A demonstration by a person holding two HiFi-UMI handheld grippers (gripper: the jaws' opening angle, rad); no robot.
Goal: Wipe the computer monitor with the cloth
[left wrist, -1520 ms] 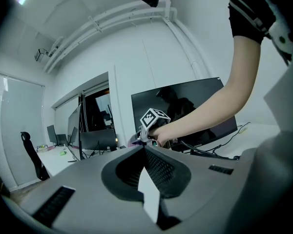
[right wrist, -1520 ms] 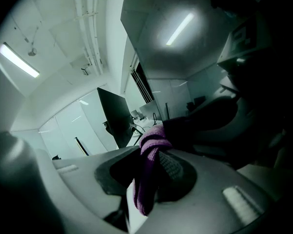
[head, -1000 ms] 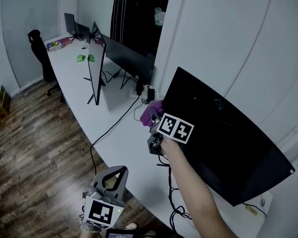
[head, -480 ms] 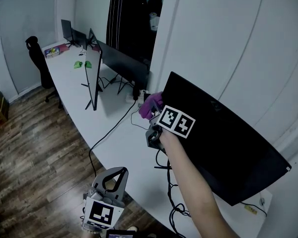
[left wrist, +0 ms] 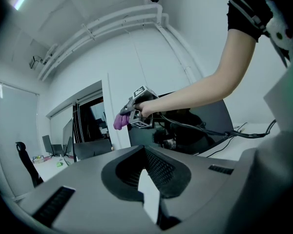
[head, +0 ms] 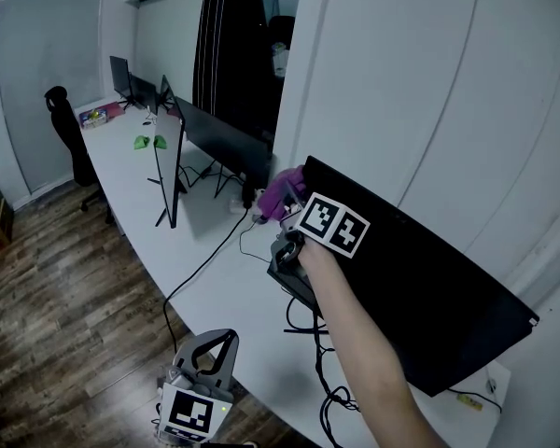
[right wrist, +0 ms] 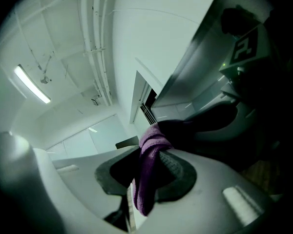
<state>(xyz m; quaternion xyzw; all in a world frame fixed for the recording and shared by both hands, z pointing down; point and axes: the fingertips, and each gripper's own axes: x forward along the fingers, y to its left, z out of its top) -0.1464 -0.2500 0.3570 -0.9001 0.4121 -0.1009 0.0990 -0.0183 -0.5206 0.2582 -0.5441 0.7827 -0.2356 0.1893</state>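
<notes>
A black monitor (head: pixel 420 287) leans at the right of the white desk (head: pixel 215 278). My right gripper (head: pixel 287 215) is shut on a purple cloth (head: pixel 282 192), and the cloth rests against the monitor's upper left corner. In the right gripper view the purple cloth (right wrist: pixel 149 167) hangs pinched between the jaws, with the dark screen (right wrist: pixel 244 82) close at the right. My left gripper (head: pixel 205 371) hangs low in front of the desk's edge. Its jaws are shut with nothing between them. The left gripper view catches the right gripper and cloth (left wrist: pixel 121 121) against the monitor (left wrist: pixel 200 126).
More monitors (head: pixel 219 138) stand along the desk further back, one seen edge-on (head: pixel 173 171). Cables (head: pixel 308 343) run over the desk under the near monitor. A black office chair (head: pixel 70 129) stands at the far left on the wooden floor (head: pixel 65 269). Green items (head: pixel 149 142) lie far back.
The right gripper and the purple cloth have moved up along the monitor's left edge to its top corner. The left gripper has stayed low in front of the desk.
</notes>
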